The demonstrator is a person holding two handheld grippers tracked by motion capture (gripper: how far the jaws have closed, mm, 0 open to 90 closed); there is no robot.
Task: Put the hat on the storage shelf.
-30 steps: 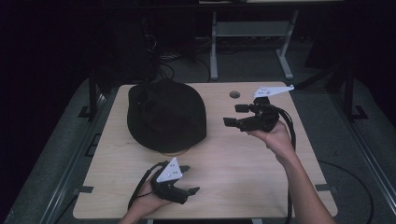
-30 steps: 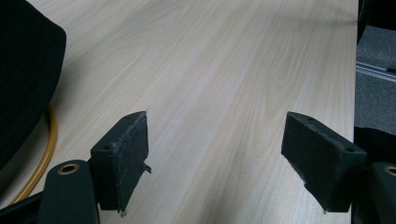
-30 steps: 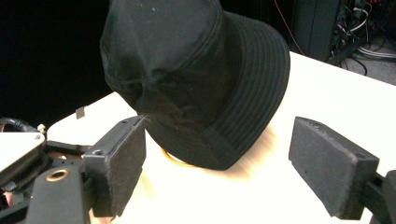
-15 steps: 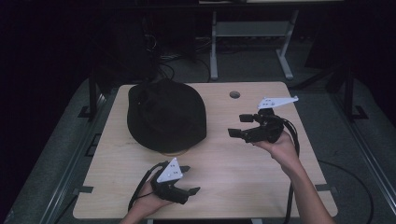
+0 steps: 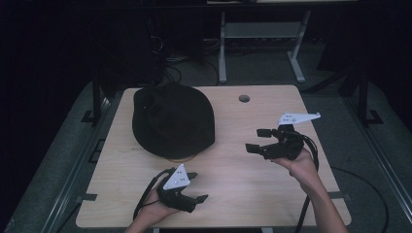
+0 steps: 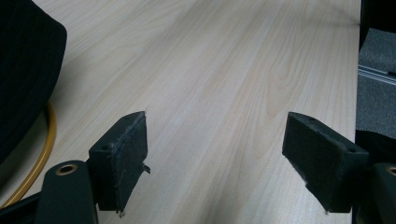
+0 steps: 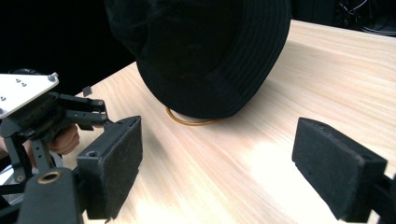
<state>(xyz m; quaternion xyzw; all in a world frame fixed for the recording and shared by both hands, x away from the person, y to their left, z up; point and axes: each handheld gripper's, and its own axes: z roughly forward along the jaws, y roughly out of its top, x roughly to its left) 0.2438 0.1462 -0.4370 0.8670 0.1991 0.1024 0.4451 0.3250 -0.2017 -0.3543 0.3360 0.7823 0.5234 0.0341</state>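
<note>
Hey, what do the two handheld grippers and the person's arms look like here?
Both are black two-jaw tools. The left gripper and right gripper each carry a pale grey three-cornered plate on top and trail black cables. The jaws end in flat, black rectangular pads with slightly frayed edges. The forearms show no sleeves.

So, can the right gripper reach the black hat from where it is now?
Probably yes. The right gripper is open and faces the black hat, and only bare table lies between them.
</note>
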